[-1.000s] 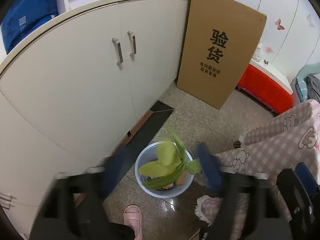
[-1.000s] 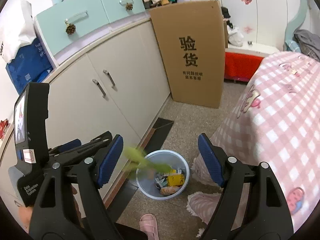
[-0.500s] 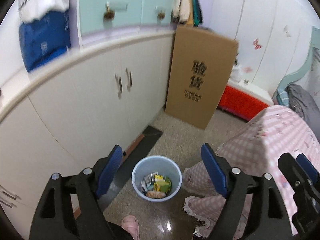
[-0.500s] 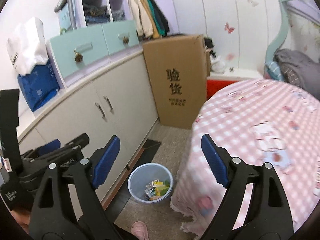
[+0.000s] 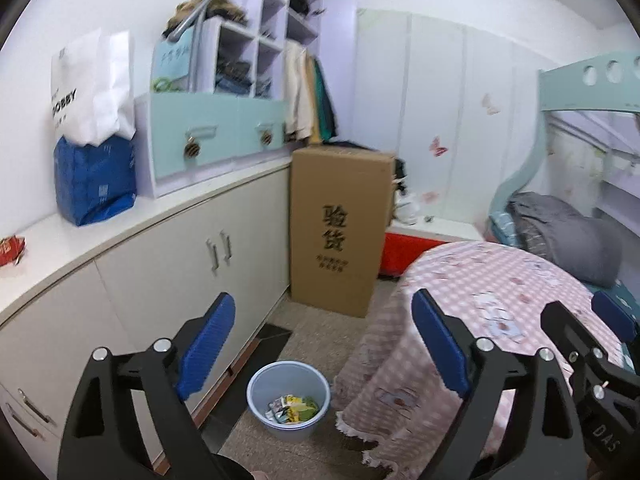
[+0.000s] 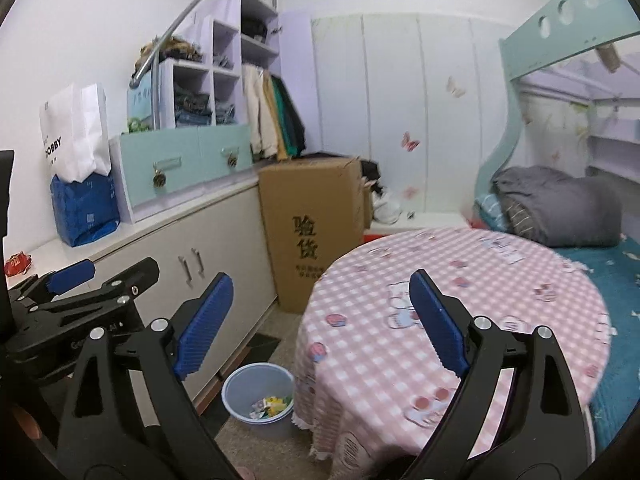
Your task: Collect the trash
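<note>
A pale blue trash bin (image 5: 289, 398) stands on the floor between the cabinets and the round table, with several wrappers and a green piece inside. It also shows in the right wrist view (image 6: 259, 399). My left gripper (image 5: 322, 344) is open and empty, held high above the bin. My right gripper (image 6: 320, 326) is open and empty, raised over the edge of the pink checked tablecloth (image 6: 460, 280). The left gripper shows at the left of the right wrist view (image 6: 72, 292).
White cabinets (image 5: 168, 264) run along the left, with a blue bag (image 5: 94, 180) and a red wrapper (image 5: 10, 250) on the counter. A tall cardboard box (image 5: 340, 232) stands behind the bin. A bunk bed (image 6: 560, 208) is at the right.
The green trash dropped from my left gripper into the bin. Both grippers have risen and tilted up from the bin, so the room and table top now show.
</note>
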